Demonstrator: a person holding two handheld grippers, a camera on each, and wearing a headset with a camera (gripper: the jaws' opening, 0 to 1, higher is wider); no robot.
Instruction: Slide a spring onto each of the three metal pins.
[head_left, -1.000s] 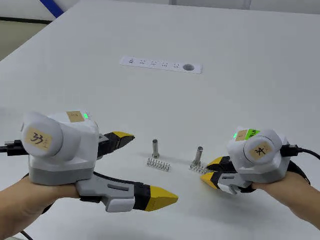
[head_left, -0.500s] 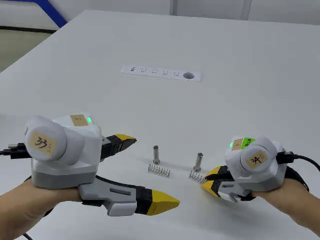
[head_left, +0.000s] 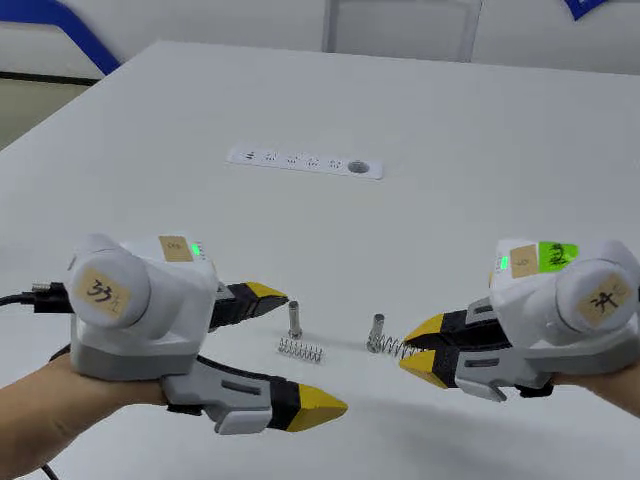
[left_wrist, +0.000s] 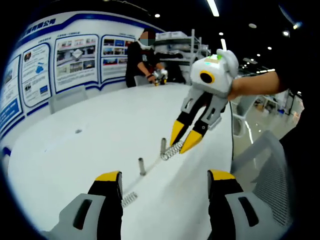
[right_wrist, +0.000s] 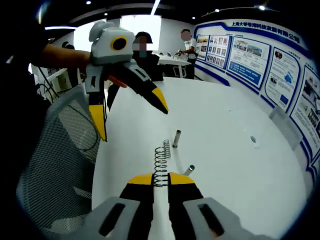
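Right gripper view: right gripper (right_wrist: 160, 181) jaws clenched on one end of a spring (right_wrist: 160, 160), now lifted off the table (right_wrist: 225, 150) beside the near pin (right_wrist: 189, 170); pick looks done, threading next. Left gripper (left_wrist: 164, 176) gapes empty near second spring (left_wrist: 129, 198) and far pin (left_wrist: 142, 166).

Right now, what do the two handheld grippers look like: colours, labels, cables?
Both are white-and-grey handheld units with black jaws tipped in yellow and a green light on top. The left gripper carries a tan sticker handwritten 33 and a black cable at its back. The right gripper has a tan handwritten sticker plus a bright green label.
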